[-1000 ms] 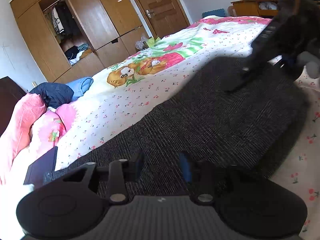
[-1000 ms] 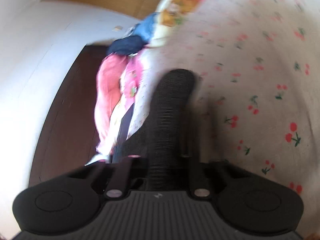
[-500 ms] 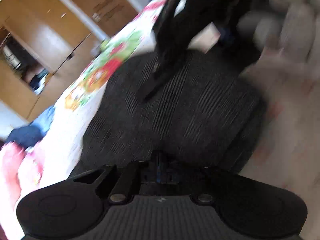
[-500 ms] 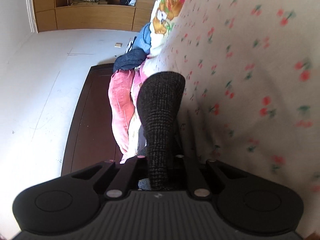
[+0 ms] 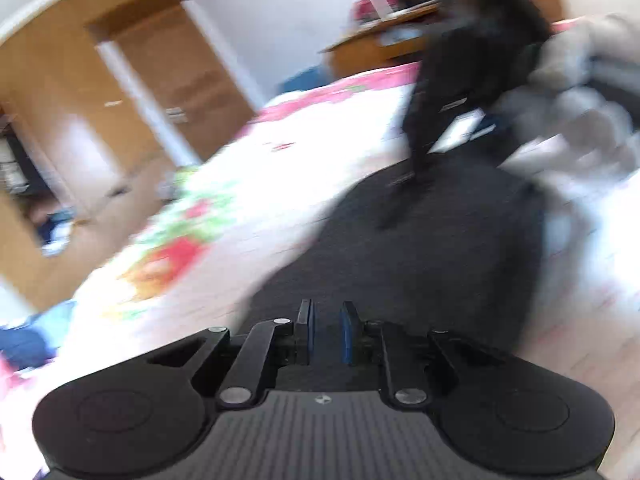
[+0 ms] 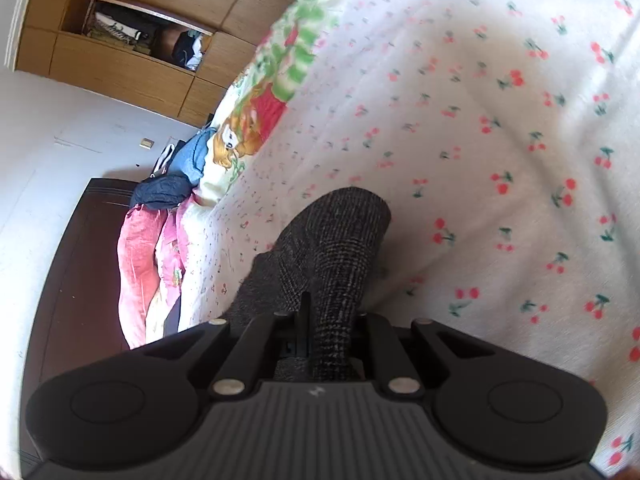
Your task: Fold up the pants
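Note:
The dark grey checked pants (image 5: 432, 256) lie on the bed sheet, blurred in the left wrist view. My left gripper (image 5: 327, 334) is slightly open over their near edge, blue pads apart with nothing clearly between them. My right gripper (image 6: 330, 332) is shut on a fold of the pants (image 6: 332, 248), which rises from the jaws over the cherry-print sheet (image 6: 500, 140). The right gripper and the gloved hand holding it (image 5: 460, 92) show at the pants' far end in the left wrist view.
Pink bedding (image 6: 140, 256) and blue clothes (image 6: 188, 160) are piled by the dark headboard (image 6: 80, 264). A wooden wardrobe (image 6: 120, 48) with an open shelf stands beyond the bed. A wooden door (image 5: 176, 76) and a desk (image 5: 384, 40) stand past the bed's foot.
My left gripper shut half a second ago and has now parted slightly, and its view has swung up. My right gripper stays shut on the pants fold and has shifted over the sheet.

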`<act>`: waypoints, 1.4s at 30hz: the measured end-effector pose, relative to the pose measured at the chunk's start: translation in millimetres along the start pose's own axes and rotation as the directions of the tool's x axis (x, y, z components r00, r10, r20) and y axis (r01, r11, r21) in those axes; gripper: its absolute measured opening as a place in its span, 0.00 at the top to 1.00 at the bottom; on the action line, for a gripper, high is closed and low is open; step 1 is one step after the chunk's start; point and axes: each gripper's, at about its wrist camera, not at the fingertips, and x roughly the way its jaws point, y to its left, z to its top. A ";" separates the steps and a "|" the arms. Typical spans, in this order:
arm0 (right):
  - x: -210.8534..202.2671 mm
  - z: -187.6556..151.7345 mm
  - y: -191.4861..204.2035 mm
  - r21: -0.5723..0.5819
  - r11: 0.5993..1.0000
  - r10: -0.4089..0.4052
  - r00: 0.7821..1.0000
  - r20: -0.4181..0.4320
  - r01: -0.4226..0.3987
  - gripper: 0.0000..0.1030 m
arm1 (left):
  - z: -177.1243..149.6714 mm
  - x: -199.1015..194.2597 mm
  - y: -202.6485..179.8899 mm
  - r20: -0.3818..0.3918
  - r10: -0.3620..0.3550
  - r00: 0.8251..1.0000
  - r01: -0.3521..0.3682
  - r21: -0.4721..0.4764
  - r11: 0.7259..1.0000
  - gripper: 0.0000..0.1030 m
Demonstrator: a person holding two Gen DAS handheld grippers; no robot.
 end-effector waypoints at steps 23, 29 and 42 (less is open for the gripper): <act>111.0 -76.5 262.8 -0.459 0.862 -0.265 0.963 -0.052 0.213 0.90 | -144.9 -55.3 113.5 -0.147 0.199 0.969 -0.241 -0.381 0.892 0.54; 202.5 -123.5 271.9 -0.453 0.861 -0.309 0.945 -0.106 0.231 0.83 | -177.1 -85.0 119.9 -0.194 0.198 0.961 -0.268 -0.480 0.835 0.54; 255.4 -140.0 276.1 -0.462 0.833 -0.402 0.907 -0.124 0.305 0.69 | -178.4 -150.9 115.0 -0.015 0.114 0.993 -0.091 -0.713 0.695 0.44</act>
